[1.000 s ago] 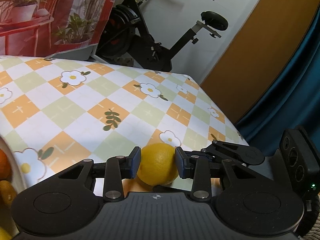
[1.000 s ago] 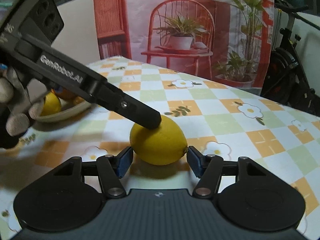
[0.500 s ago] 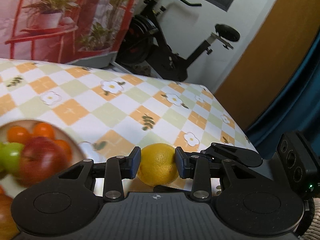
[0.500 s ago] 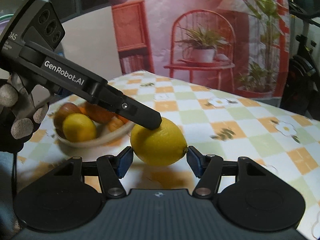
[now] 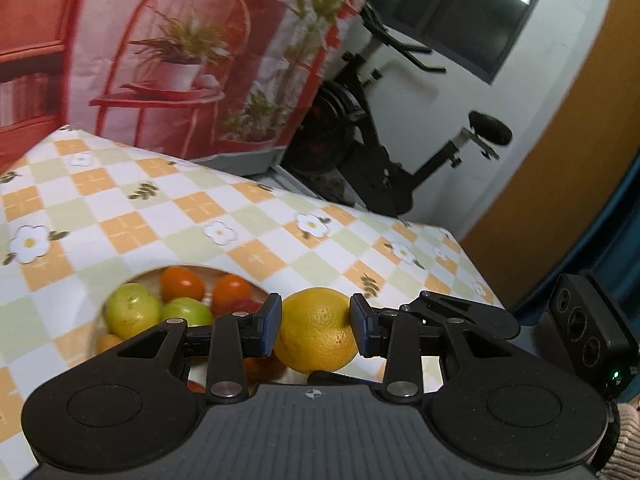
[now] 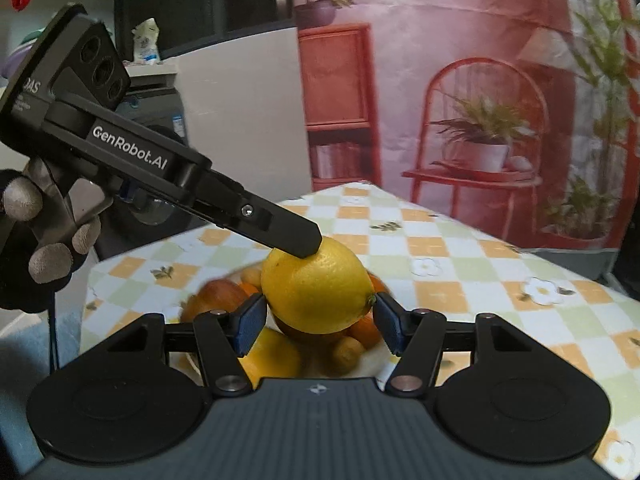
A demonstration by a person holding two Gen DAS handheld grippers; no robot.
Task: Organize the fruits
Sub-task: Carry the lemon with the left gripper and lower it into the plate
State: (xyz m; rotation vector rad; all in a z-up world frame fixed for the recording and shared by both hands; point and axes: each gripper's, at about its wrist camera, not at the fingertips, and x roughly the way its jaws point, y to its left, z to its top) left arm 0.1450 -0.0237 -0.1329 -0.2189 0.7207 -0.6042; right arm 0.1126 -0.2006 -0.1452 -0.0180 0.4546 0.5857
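Gripping one lemon (image 5: 316, 332) with both tongs at once: left tongs (image 5: 316, 330) clenched across its narrow middle, right tongs (image 6: 320, 320) clenched on its two pointed ends. Held in the air, not resting on the table (image 5: 120, 236).

Compared with one second ago: then only checked cloth under the lemon and the bowl far to the side; now the fruit bowl (image 5: 152, 272) directly beyond and below the tongs. No change in the width of either grip. Means, most probably, that the carrying is almost finished and only lowering and releasing remain.

From the left wrist: green apples (image 5: 132, 310) and small orange fruits (image 5: 182, 282) in the bowl, just left of the tongs, and the right tongs from the side. From the right wrist: instead a reddish apple (image 6: 216, 300) and another yellow fruit (image 6: 272, 356) under the lemon, one finger of the left tongs pressing on its top, and the gloved hand (image 6: 36, 248) behind. Bowl rim here blurred, hard to place.
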